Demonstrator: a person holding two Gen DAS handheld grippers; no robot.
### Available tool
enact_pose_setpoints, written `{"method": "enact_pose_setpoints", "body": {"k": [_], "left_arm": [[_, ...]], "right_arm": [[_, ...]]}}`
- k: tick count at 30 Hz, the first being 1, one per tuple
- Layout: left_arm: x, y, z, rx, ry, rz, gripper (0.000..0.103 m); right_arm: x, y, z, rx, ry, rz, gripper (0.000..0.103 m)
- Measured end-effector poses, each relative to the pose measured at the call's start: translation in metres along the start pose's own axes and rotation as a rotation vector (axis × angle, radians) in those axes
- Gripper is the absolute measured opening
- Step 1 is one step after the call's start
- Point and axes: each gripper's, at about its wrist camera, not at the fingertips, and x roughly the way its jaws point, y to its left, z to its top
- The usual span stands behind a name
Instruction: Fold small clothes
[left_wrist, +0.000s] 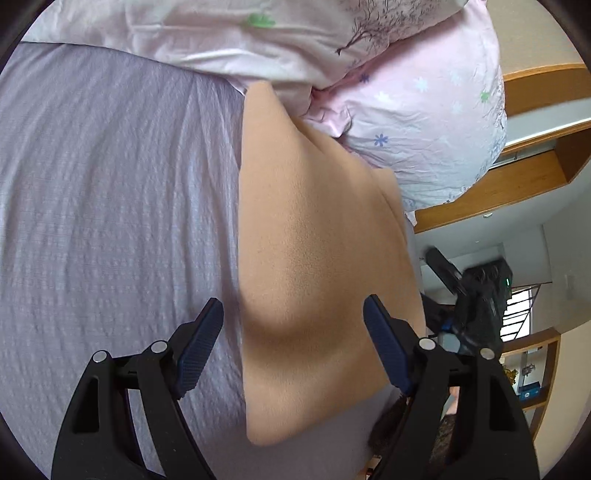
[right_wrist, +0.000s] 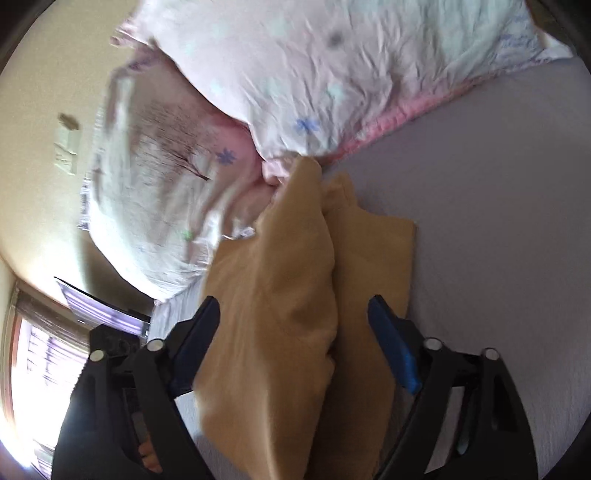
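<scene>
A tan fleece garment lies on the lavender bed sheet, its far end touching the pillows. My left gripper is open, its blue-padded fingers straddling the near part of the cloth, not holding it. In the right wrist view the same tan garment shows a raised fold running along its middle. My right gripper is open, with its fingers either side of that fold. The other gripper shows at the right of the left wrist view, beyond the cloth's edge.
Pink floral pillows lie against the garment's far end, and they also show in the right wrist view. Wooden shelving stands beyond the bed. A window is at the left. The sheet spreads to the right.
</scene>
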Motion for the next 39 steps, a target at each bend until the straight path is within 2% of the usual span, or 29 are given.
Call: {"method": "enact_pose_setpoints", "body": {"k": [1,2,5,6,7,8,9,10,11,12,13,18,19,20,21,22,23,25,27,29,31,33,35,36,38,39], "left_arm": [[0.002,-0.002,0.0,0.004,0.001,-0.003,0.078],[0.004,-0.003,0.001,0.007,0.003,-0.004,0.078],[0.009,-0.007,0.002,0.02,0.006,-0.004,0.078],[0.011,-0.008,0.002,0.025,0.009,-0.01,0.078],[0.014,-0.01,0.003,0.029,0.012,-0.016,0.08],[0.021,-0.015,0.006,0.034,0.015,-0.017,0.08],[0.024,-0.017,0.006,0.038,0.019,-0.013,0.08],[0.028,-0.018,0.006,0.04,0.028,-0.011,0.08],[0.032,-0.02,0.006,0.038,0.034,-0.018,0.08],[0.034,-0.022,0.007,0.038,0.03,-0.027,0.081],[0.034,-0.023,0.006,0.039,0.029,-0.033,0.082],[0.037,-0.022,0.0,0.028,0.048,-0.096,0.078],[0.038,-0.022,-0.003,0.037,0.046,-0.09,0.067],[0.039,-0.02,-0.005,0.037,0.046,-0.085,0.053],[0.039,-0.017,-0.008,0.033,0.042,-0.085,0.047],[0.037,-0.015,-0.008,0.035,0.034,-0.089,0.034],[0.032,-0.013,-0.009,0.04,0.026,-0.1,0.028],[0.017,-0.009,-0.012,0.047,0.001,-0.128,0.025],[-0.012,-0.002,-0.02,0.064,-0.053,-0.122,0.025],[-0.04,0.007,-0.034,0.078,-0.101,-0.122,0.025],[-0.059,0.02,-0.053,0.083,-0.115,-0.073,0.026],[-0.065,0.032,-0.07,0.081,-0.093,-0.012,0.029],[-0.077,0.039,-0.088,0.093,-0.114,0.026,0.037],[-0.084,0.038,-0.093,0.109,-0.135,0.041,0.042],[-0.102,0.034,-0.099,0.148,-0.198,0.064,0.059],[-0.108,0.028,-0.1,0.177,-0.229,0.065,0.063]], "right_arm": [[0.006,0.003,0.003,-0.025,0.004,0.001,0.017],[0.008,0.007,0.004,-0.057,-0.001,0.01,0.009],[-0.02,0.014,-0.001,-0.09,-0.134,0.024,0.008],[-0.031,0.008,-0.005,-0.067,-0.179,-0.001,0.008],[-0.034,0.001,-0.008,-0.048,-0.182,-0.035,0.009],[-0.032,-0.008,-0.011,-0.025,-0.153,-0.069,0.015],[-0.03,-0.02,-0.016,0.028,-0.101,-0.078,0.035],[-0.032,-0.029,-0.019,0.085,-0.081,-0.062,0.051],[-0.035,-0.036,-0.023,0.136,-0.066,-0.031,0.08],[-0.04,-0.04,-0.027,0.166,-0.054,0.006,0.086],[-0.045,-0.042,-0.032,0.167,-0.041,0.053,0.086],[-0.043,-0.038,-0.055,0.135,0.081,0.126,0.086],[-0.042,-0.035,-0.06,0.11,0.084,0.128,0.082],[-0.039,-0.032,-0.066,0.094,0.093,0.159,0.055],[-0.033,-0.029,-0.069,0.082,0.108,0.171,0.032],[-0.026,-0.025,-0.073,0.063,0.124,0.166,0.019],[-0.02,-0.018,-0.076,0.039,0.124,0.174,0.018],[-0.019,-0.001,-0.08,-0.012,0.117,0.197,0.017],[-0.02,0.018,-0.087,-0.064,0.125,0.243,0.017],[-0.014,0.038,-0.102,-0.133,0.164,0.247,0.017],[-0.006,0.045,-0.114,-0.164,0.223,0.212,0.024],[-0.005,0.044,-0.125,-0.176,0.252,0.106,0.044],[-0.021,0.038,-0.121,-0.156,0.183,0.081,0.058],[-0.032,0.035,-0.115,-0.135,0.128,0.081,0.062],[-0.047,0.035,-0.098,-0.094,0.029,0.094,0.062],[-0.046,0.039,-0.09,-0.085,0.014,0.097,0.062]]}}
